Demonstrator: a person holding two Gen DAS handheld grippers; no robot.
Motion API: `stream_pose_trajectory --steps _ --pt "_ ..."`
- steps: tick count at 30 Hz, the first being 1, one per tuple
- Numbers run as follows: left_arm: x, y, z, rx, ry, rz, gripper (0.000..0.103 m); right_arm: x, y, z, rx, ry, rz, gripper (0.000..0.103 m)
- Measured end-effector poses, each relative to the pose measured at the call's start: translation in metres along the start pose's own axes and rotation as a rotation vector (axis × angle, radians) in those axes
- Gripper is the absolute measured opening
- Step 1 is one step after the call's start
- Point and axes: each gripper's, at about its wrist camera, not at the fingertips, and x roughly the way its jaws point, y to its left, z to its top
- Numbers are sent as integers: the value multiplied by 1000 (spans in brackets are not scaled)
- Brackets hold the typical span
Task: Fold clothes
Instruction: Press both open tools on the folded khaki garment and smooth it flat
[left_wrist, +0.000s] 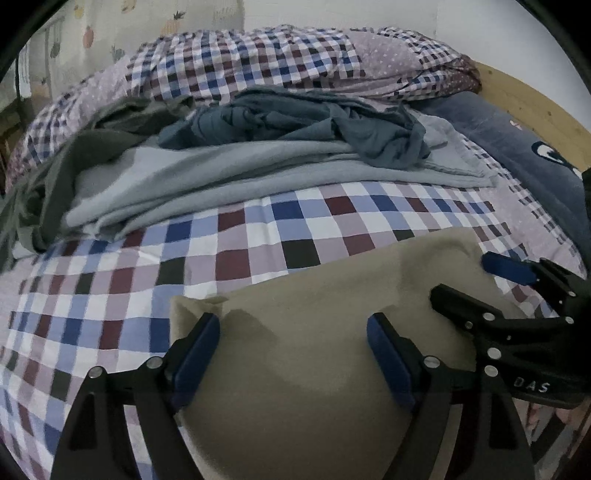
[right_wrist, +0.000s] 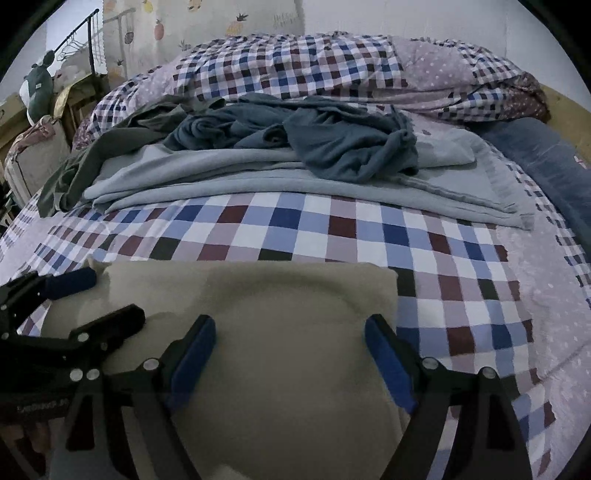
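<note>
A beige folded cloth (left_wrist: 314, 332) (right_wrist: 266, 314) lies flat on the checked bedsheet (left_wrist: 184, 251) (right_wrist: 424, 266) near the bed's front. My left gripper (left_wrist: 293, 350) is open above the cloth's left part, its blue pads apart. My right gripper (right_wrist: 290, 354) is open above the cloth's right part; it also shows at the right of the left wrist view (left_wrist: 476, 277). The left gripper appears at the left of the right wrist view (right_wrist: 107, 295). Neither holds anything. Behind lie a light grey cloth (left_wrist: 221, 184) (right_wrist: 295, 181), a crumpled teal garment (left_wrist: 314, 129) (right_wrist: 314, 136) and a dark olive garment (left_wrist: 55, 166) (right_wrist: 92, 155).
A checked duvet (left_wrist: 258, 62) (right_wrist: 314, 66) is bunched at the back of the bed. A dark blue pillow (left_wrist: 517, 147) (right_wrist: 546, 158) lies at the right by a wooden headboard (left_wrist: 535, 96). A clothes rack (right_wrist: 88, 40) and bags (right_wrist: 33, 155) stand at the far left.
</note>
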Motion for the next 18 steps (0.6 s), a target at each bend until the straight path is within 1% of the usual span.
stream_pose_trajectory --steps 3,6,8,10,15,18 --pt "-12 -3 -5 27 -23 24 85 -16 1 -12 -15 -23 -3 86" --pt "-28 -10 -18 70 -61 58 85 -31 6 -22 -30 -44 8 86" --pt "-39 -15 -27 102 -83 81 85 -39 9 -31 -32 -48 19 87" --pt "-47 -20 -34 127 -91 89 85 -46 11 -42 -29 -43 17 87" --pt "-62 -32 -57 154 -106 109 85 -63 10 -64 -1 -43 0 89" --pt "-71 -36 -71 148 -112 112 85 -70 7 -77 33 -40 -3 90"
